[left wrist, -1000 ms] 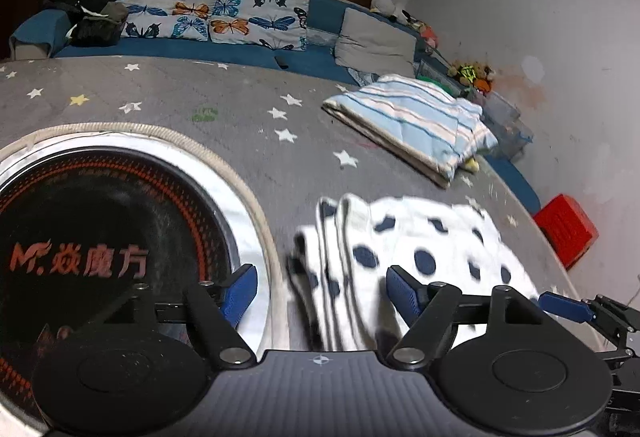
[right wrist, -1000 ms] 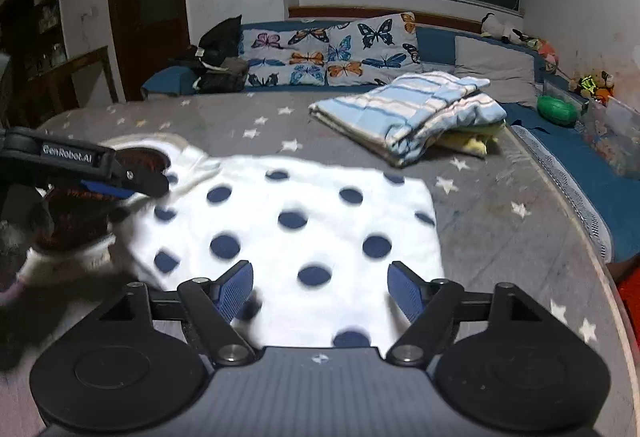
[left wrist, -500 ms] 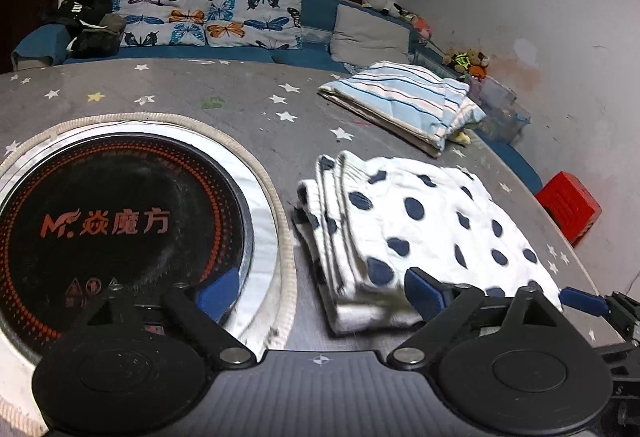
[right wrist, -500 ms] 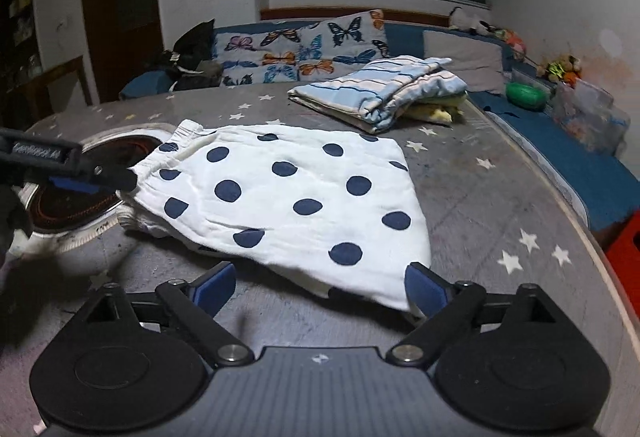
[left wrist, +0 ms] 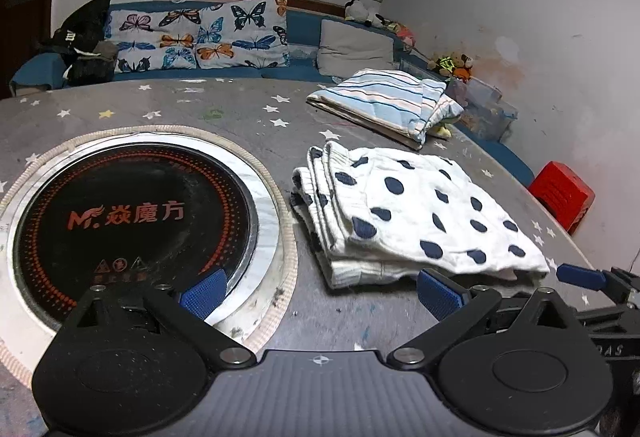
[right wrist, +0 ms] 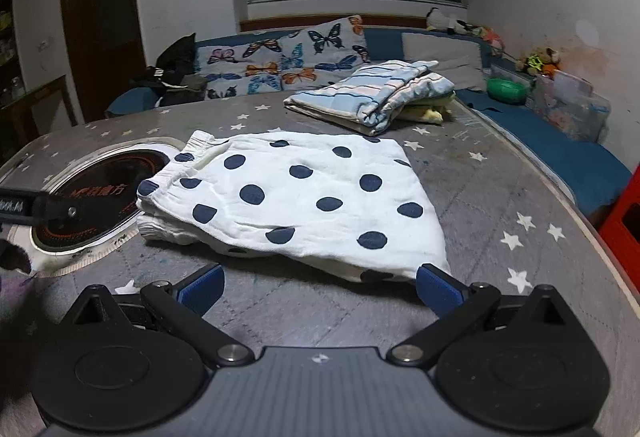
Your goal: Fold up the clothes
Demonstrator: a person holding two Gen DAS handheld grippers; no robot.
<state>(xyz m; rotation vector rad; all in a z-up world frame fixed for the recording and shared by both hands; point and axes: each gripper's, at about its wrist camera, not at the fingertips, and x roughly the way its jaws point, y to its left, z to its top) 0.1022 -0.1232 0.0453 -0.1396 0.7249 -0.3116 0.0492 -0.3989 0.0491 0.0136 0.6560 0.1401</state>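
A white garment with dark blue dots (left wrist: 404,213) lies folded flat on the grey star-patterned table (left wrist: 240,109); it also shows in the right wrist view (right wrist: 304,197). My left gripper (left wrist: 320,293) is open and empty, just short of the garment's near edge. My right gripper (right wrist: 318,287) is open and empty, just in front of the garment's near hem. One right fingertip (left wrist: 580,276) shows at the right in the left wrist view. The left gripper's arm (right wrist: 24,207) shows at the left in the right wrist view.
A round induction cooktop (left wrist: 136,213) is set in the table left of the garment. A folded blue striped garment (left wrist: 384,103) lies behind, also in the right wrist view (right wrist: 372,93). A sofa with butterfly pillows (left wrist: 200,33) stands beyond. A red box (left wrist: 562,195) stands right.
Both grippers have pulled back from the dotted garment and risen. The garment now lies still and folded; one second ago it was blurred and close under the fingers.
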